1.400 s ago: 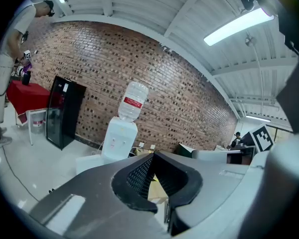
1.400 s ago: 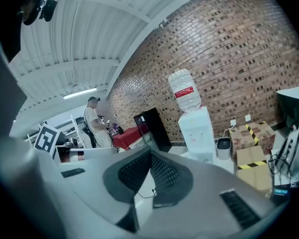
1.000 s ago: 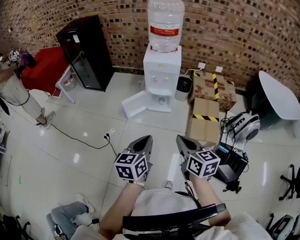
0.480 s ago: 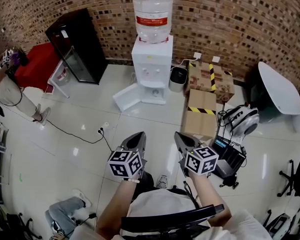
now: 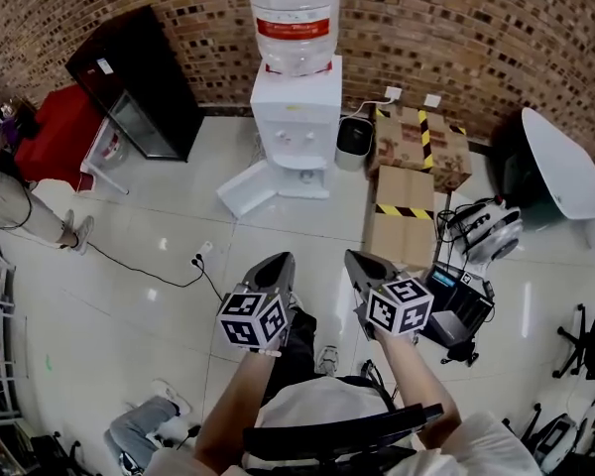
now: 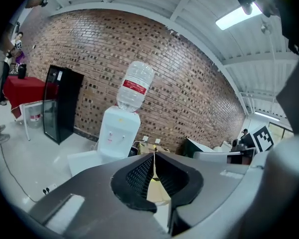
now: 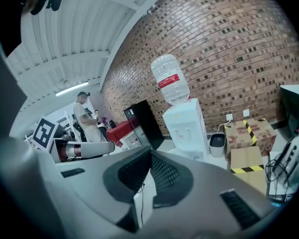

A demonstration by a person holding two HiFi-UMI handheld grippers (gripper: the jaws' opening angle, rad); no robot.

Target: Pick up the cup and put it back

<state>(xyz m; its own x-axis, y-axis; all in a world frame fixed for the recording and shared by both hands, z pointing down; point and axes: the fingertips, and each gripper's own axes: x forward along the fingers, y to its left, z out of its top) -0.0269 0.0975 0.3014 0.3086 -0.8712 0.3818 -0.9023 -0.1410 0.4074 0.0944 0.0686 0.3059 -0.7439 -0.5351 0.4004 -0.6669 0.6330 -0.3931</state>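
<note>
- Pale glossy floor tiles (image 5: 129,296) lay below me, with a black cable and its plug strip (image 5: 197,260) trailing across them.
- Nearest, I had the left gripper (image 5: 278,262) and the right gripper (image 5: 355,260) side by side but apart, both aimed toward the far wall. Each carried its marker cube at the rear.
- The left gripper's own view showed its jaws closed tip to tip, with nothing between them. The right gripper's view showed the same, jaws together and empty.
- Just past the right gripper sat cardboard boxes (image 5: 402,228) edged with yellow-and-black tape.
- Farther off stood a white water dispenser (image 5: 297,117) topped by a clear bottle (image 5: 293,13) with a red label. A small dark bin (image 5: 354,139) stood just beside it.
- A black cabinet (image 5: 129,82) stood left of that, against the brick wall (image 5: 496,38).
- I could not make out the cup in any view, so neither its look nor its place could be told.
</note>
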